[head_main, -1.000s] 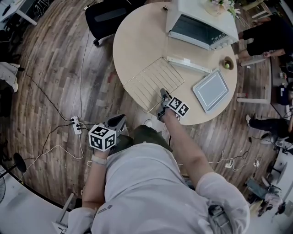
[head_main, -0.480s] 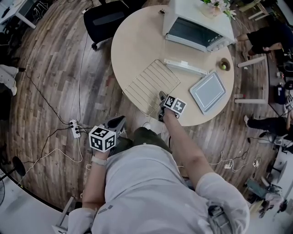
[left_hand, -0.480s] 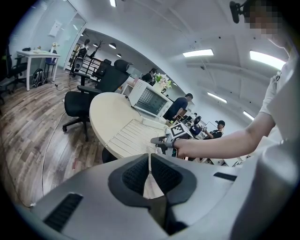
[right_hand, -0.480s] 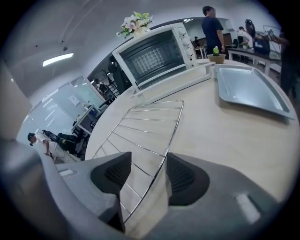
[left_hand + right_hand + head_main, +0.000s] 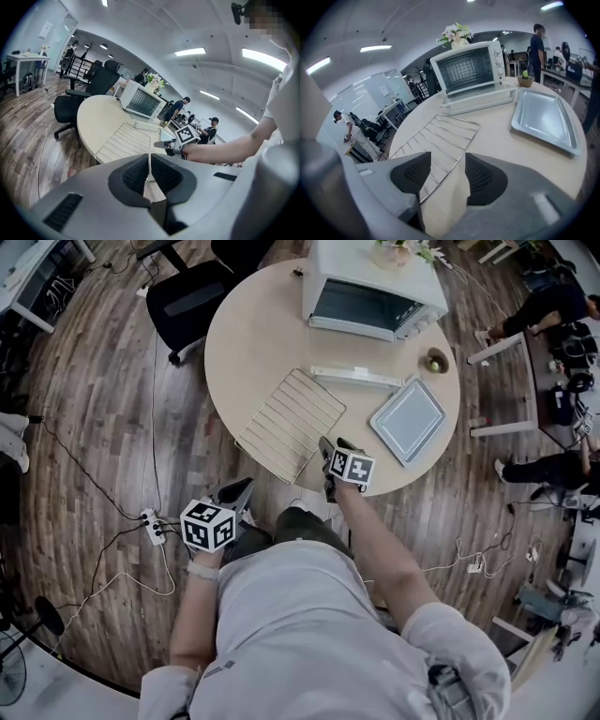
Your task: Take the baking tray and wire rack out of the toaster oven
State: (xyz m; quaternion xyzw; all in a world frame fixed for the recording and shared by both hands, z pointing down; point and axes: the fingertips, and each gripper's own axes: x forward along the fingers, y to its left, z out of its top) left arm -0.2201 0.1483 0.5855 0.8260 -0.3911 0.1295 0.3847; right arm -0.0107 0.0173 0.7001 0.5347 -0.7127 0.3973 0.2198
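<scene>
right tongs (image 5: 326,450) have just been opening; the pads are now standing wide apart with nothing pinched between them, only the near edge of the wire rack (image 5: 291,422) showing beyond the gap. a second ago these tongs were sitting over the rack's near corner; now they are hanging just beside it, off the wire. reading this as the release: the rack is lying flat on the round bench (image 5: 246,338), near the person's edge, resting on its own.

the baking tray (image 5: 408,420) is lying flat on the bench too, right of the rack and apart from it. so both items are looking already out of the toaster oven (image 5: 370,285), and the task is looking as good as done.

left tongs (image 5: 238,493) are staying out of it, clenched on nothing, held low beside the person's leg and off the bench.

containers: the tray is holding nothing. no rack or tray is showing inside the oven (a white flat strip is lying just before it, probably the dropped door). the small bowl (image 5: 435,361) beside the oven is carrying something green.
</scene>
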